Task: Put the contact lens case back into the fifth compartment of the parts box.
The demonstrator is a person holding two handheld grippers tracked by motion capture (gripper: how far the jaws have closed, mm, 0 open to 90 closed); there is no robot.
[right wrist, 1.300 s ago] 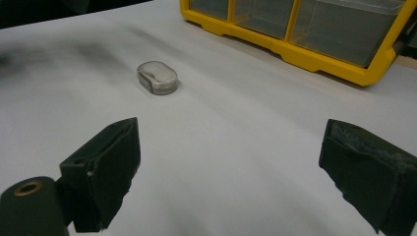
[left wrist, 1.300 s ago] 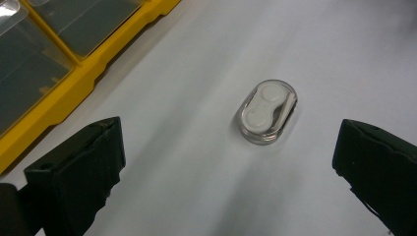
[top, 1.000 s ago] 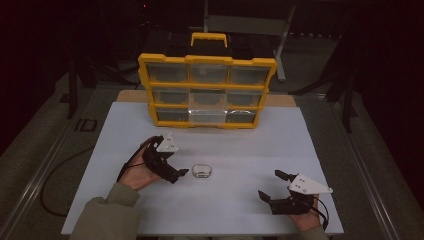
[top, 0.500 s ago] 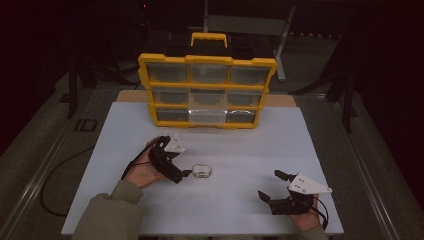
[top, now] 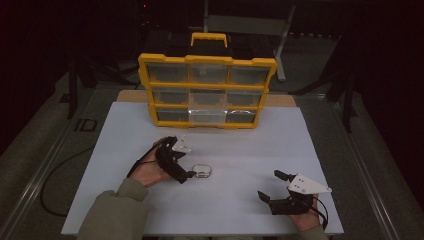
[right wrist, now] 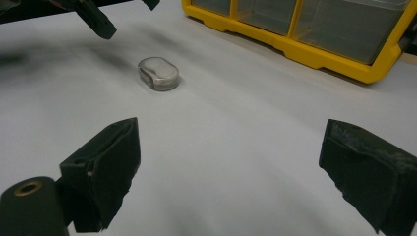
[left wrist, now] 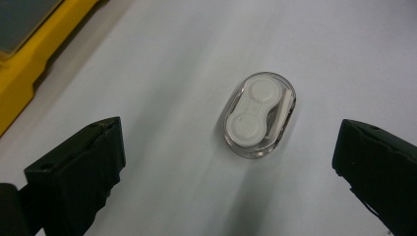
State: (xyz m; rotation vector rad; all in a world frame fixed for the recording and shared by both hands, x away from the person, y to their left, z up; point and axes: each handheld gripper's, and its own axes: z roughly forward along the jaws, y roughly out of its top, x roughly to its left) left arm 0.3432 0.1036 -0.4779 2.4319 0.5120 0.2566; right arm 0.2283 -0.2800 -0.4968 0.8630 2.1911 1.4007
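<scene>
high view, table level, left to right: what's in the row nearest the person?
left gripper with jaws open → small clear oval case on the white table → right gripper with jaws open.

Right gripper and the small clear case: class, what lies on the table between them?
Nothing: in the right gripper view, only bare white table stretches from the open right gripper to the small clear case. The high view agrees.
</scene>
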